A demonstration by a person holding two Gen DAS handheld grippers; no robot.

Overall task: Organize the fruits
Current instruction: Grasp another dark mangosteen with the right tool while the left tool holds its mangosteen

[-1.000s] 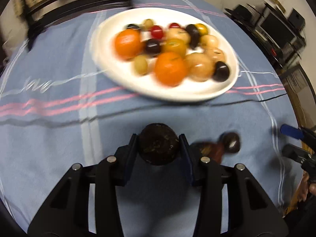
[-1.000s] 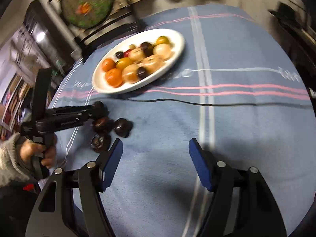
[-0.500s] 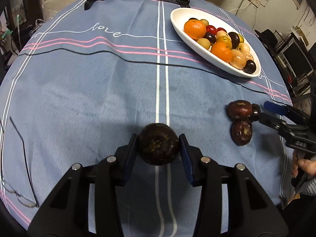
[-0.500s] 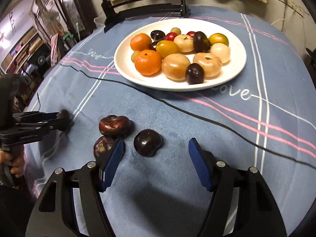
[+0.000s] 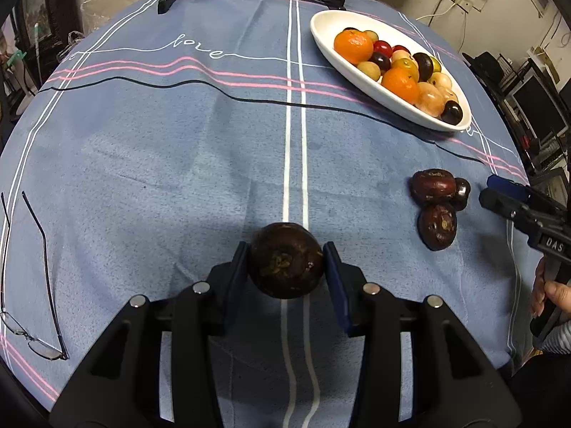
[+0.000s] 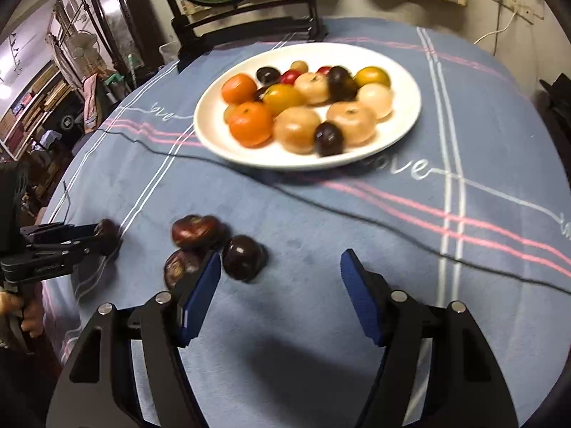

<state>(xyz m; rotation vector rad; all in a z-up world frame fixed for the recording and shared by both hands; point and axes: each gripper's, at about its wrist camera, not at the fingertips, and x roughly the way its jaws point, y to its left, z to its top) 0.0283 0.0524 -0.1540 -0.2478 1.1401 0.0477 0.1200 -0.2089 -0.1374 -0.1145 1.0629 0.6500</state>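
Three dark fruits (image 6: 210,246) lie clustered at lower left (touching each other), and the right gripper (image 6: 280,278) stands open and empty just beside them. The left gripper (image 5: 287,271) clamps a dark round fruit (image 5: 286,260) above the wide bare blue cloth (image 5: 160,160); the white plate (image 5: 360,82) sits upper right, near the table edge.

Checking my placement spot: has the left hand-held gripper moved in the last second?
Yes. The left hand-held gripper, shut on the dark round fruit, swung left: the white oval plate, once straight ahead, now sits far right.
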